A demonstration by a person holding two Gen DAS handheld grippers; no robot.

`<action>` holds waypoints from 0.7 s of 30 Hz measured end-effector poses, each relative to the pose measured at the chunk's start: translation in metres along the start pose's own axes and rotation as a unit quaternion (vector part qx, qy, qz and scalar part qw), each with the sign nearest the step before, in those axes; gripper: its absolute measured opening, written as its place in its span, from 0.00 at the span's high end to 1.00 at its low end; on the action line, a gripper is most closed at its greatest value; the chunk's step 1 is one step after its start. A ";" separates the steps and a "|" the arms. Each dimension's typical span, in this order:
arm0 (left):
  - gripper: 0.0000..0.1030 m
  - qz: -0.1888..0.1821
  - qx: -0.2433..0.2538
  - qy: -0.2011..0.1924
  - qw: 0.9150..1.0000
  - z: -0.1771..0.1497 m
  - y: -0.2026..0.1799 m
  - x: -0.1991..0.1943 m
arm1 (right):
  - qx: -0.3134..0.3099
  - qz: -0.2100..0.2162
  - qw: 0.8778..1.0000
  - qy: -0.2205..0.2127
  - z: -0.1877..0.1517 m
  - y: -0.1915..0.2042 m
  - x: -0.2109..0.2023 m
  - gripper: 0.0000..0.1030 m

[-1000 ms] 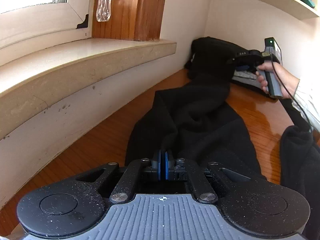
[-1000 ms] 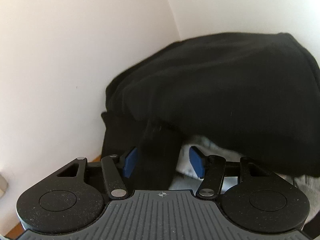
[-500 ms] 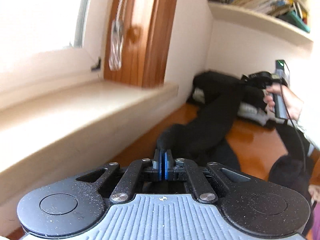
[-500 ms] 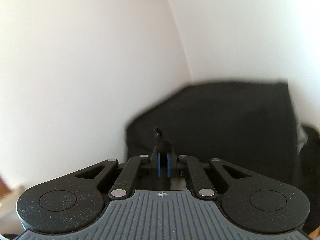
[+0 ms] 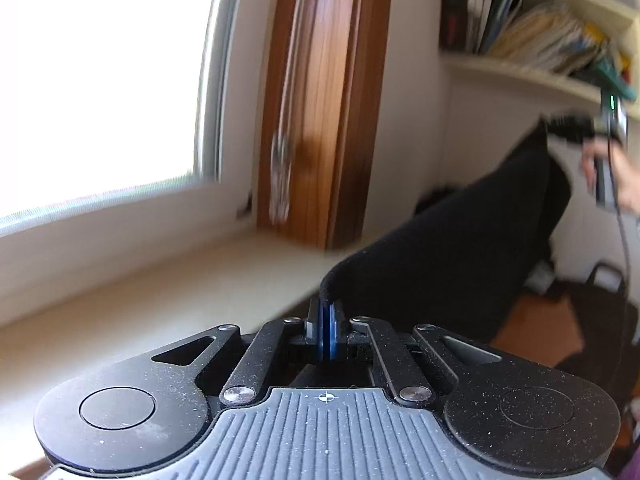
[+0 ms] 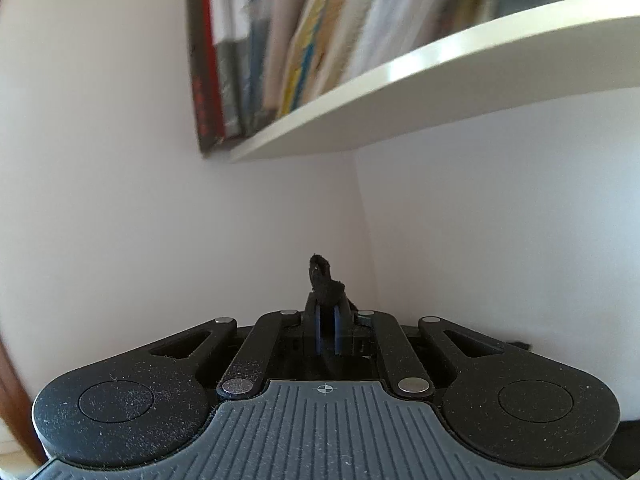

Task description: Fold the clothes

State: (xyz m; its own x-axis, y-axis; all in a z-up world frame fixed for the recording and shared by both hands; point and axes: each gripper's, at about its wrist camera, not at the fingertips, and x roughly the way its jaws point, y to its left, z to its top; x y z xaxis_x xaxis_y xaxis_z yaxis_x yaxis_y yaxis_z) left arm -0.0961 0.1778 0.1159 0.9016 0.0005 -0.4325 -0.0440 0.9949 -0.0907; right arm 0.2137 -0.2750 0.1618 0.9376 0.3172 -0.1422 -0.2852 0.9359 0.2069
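No text readable here. The book spines (image 6: pixel 224 52) on the shelf (image 6: pixel 400 92) are too blurred.

shelf (image 6: pixel 440 80) overhead, wall corner (image 6: pixel 360 220) ahead, windowsill (image 5: pixel 160 292) left

A plain black garment (image 5: pixel 452 248) fills the centre right of the left wrist view. Upper centre stands a brown wooden frame (image 5: pixel 332 100); lower right, orange-brown table (image 5: pixel 540 332). The white shelf (image 6: pixel 420 88) carries multicoloured books (image 6: pixel 288 48).
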 end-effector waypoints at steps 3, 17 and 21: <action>0.94 0.022 -0.003 0.050 0.998 -0.014 0.001 0.036 | -0.013 -0.008 0.999 0.041 -0.030 0.021 0.041 0.50; 0.72 -0.008 0.028 0.054 0.998 -0.024 -0.043 0.052 | -0.063 -0.024 0.993 0.094 -0.122 -0.059 0.035 0.50; 0.81 -0.047 0.059 0.068 0.995 -0.031 -0.087 0.065 | -0.063 -0.019 0.993 0.103 -0.143 -0.089 0.019 0.50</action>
State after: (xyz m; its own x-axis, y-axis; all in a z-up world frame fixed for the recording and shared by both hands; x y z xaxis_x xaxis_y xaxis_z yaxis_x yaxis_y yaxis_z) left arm -0.0470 0.0882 0.0676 0.8329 -0.0994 -0.5444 0.0967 0.9947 -0.0337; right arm 0.2288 -0.3301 0.0025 0.8914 0.2942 -0.3448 -0.2853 0.9553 0.0775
